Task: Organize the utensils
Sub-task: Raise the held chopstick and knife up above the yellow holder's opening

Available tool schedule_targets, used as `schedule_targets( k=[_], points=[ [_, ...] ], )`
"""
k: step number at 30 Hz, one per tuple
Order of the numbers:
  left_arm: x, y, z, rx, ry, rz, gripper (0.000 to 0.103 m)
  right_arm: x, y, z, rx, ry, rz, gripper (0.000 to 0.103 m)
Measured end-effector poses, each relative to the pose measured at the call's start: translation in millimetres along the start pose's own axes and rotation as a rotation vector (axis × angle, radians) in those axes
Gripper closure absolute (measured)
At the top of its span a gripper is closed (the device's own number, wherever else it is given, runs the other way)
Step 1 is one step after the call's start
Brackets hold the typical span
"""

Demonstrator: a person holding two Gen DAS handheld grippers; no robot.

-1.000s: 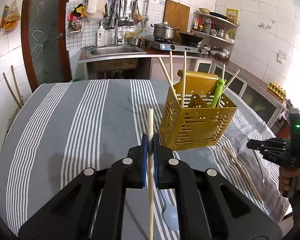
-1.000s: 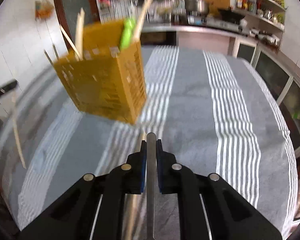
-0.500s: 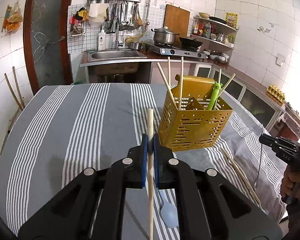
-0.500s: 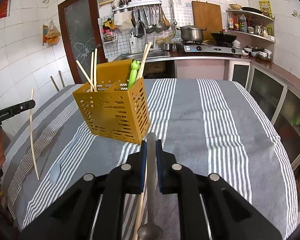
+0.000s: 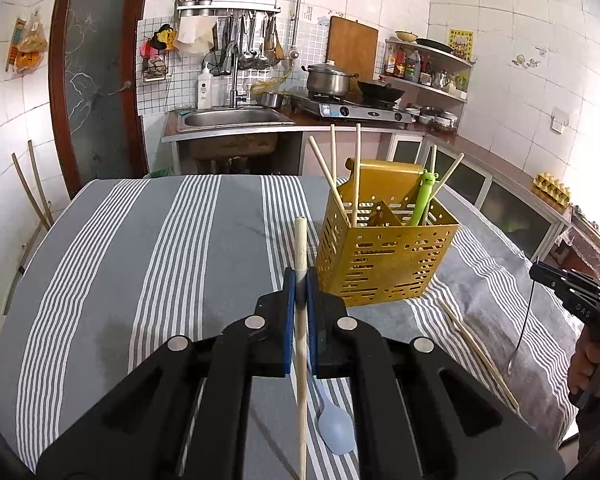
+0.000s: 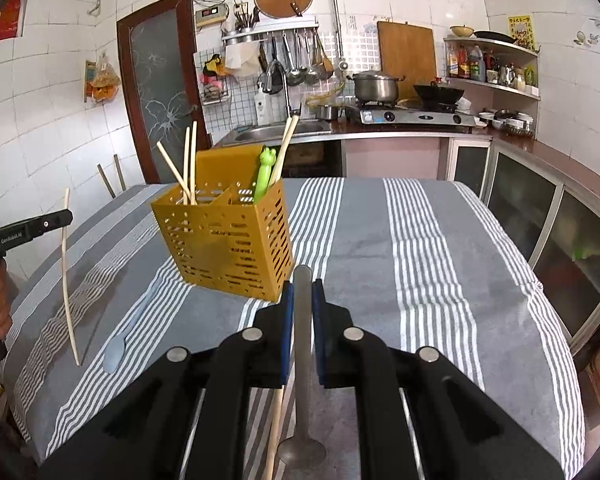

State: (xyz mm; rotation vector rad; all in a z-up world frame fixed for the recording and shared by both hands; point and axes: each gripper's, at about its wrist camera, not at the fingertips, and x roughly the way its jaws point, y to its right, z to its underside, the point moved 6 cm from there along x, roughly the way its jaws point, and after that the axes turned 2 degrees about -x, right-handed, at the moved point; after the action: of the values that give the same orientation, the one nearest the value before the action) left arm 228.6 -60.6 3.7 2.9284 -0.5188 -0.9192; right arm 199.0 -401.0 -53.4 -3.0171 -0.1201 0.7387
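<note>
My left gripper (image 5: 300, 276) is shut on a wooden chopstick (image 5: 301, 352), held upright above the striped tablecloth, left of a yellow perforated utensil holder (image 5: 384, 264). The holder holds several chopsticks (image 5: 342, 176) and a green frog-topped utensil (image 5: 422, 198). My right gripper (image 6: 302, 290) is shut on a grey metal spoon (image 6: 302, 364), handle up, in front of the holder (image 6: 224, 244). A light blue spoon (image 5: 334, 424) and a loose chopstick (image 5: 476, 354) lie on the cloth. The left gripper and its chopstick (image 6: 69, 280) also show in the right wrist view.
The table (image 6: 420, 240) is covered by a grey and white striped cloth. Behind it are a sink (image 5: 236, 118), a stove with a pot (image 5: 328, 80) and shelves. Glass-front cabinets (image 6: 540, 208) run along the right.
Both grippers have risen and drawn back a little from the holder, each still holding its utensil. The right wrist view was blurred a second ago and is steady now.
</note>
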Motion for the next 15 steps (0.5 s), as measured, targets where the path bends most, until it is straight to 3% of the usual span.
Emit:
schedule_targets(
  k=[15],
  points=[
    [-10,0,-12,0.005,0.035,0.003,0.099,-26,0,-26,-0.004,0.083,-0.004,0.094]
  ],
)
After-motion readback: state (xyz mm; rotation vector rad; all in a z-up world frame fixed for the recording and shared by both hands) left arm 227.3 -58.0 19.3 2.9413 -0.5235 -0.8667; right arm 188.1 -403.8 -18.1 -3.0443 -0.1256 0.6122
